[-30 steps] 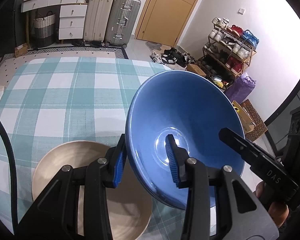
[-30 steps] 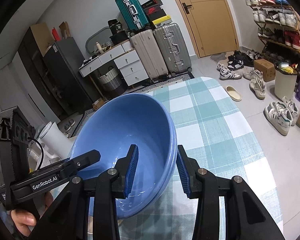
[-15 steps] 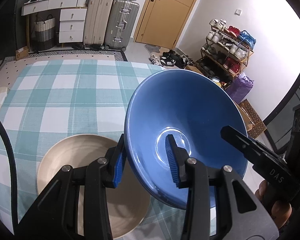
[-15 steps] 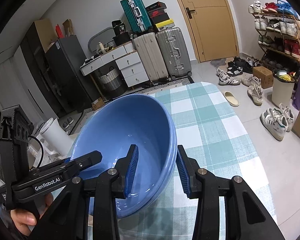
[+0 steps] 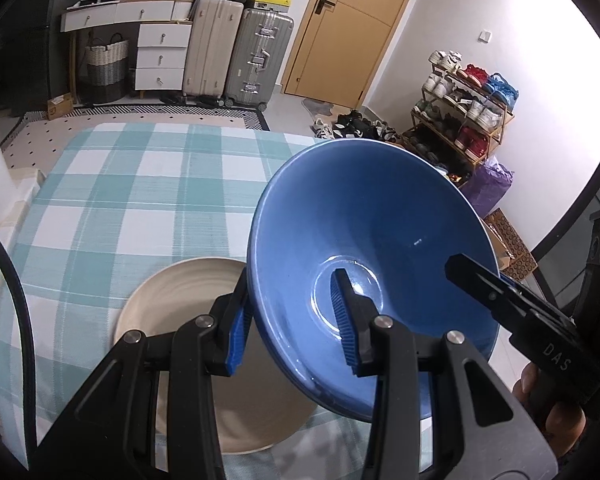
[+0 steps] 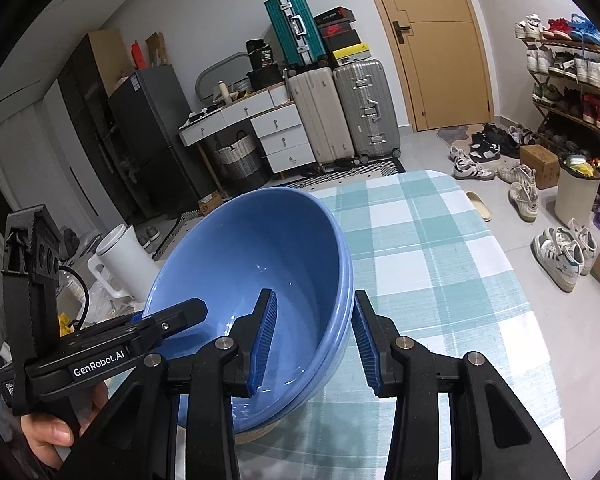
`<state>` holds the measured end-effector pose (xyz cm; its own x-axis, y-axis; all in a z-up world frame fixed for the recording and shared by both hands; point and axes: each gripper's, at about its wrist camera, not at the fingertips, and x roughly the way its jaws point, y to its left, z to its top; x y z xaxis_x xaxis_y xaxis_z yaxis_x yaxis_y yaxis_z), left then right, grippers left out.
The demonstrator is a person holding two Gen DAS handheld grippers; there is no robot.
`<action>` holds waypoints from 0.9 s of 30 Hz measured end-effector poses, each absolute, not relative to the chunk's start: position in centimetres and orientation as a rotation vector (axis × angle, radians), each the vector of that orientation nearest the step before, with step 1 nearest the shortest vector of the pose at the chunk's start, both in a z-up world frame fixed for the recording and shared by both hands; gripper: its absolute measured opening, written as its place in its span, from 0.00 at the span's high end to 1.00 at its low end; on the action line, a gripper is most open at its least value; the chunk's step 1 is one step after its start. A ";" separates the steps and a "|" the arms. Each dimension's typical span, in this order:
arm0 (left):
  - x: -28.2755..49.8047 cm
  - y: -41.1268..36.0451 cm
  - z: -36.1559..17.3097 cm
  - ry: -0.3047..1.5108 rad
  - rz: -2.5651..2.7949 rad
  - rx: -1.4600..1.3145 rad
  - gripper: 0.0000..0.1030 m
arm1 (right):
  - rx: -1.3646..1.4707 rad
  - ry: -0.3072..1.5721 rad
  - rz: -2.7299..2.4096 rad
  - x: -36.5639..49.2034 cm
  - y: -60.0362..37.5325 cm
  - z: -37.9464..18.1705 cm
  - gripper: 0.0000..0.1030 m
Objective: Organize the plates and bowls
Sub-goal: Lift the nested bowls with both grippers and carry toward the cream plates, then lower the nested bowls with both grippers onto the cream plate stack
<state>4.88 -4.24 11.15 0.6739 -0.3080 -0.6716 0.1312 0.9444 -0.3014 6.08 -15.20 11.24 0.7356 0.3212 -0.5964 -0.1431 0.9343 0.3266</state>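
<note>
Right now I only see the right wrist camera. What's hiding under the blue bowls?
Observer: A beige plate lies on the checked tablecloth, partly below the tilted blue bowls.
Operator: How is the left gripper grabbing them?
Observer: The left gripper pinches the rim, with one pad inside and one outside.

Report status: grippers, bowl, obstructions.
Left gripper and right gripper both clamped on opposite rims of the blue bowl. Bowl off the table, tilted. Beige plate beneath. Checked tablecloth beyond looks unobstructed.
</note>
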 end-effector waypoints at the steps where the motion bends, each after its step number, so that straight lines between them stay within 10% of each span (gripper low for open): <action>1: 4.5 -3.8 11.3 0.793 -0.245 -0.239 0.66 | 0.266 0.700 0.261 6.3 -15.0 11.2 0.61; 27: 5.2 4.6 9.3 0.796 -0.120 -0.266 0.66 | 0.205 0.750 0.370 8.5 -6.9 9.3 0.61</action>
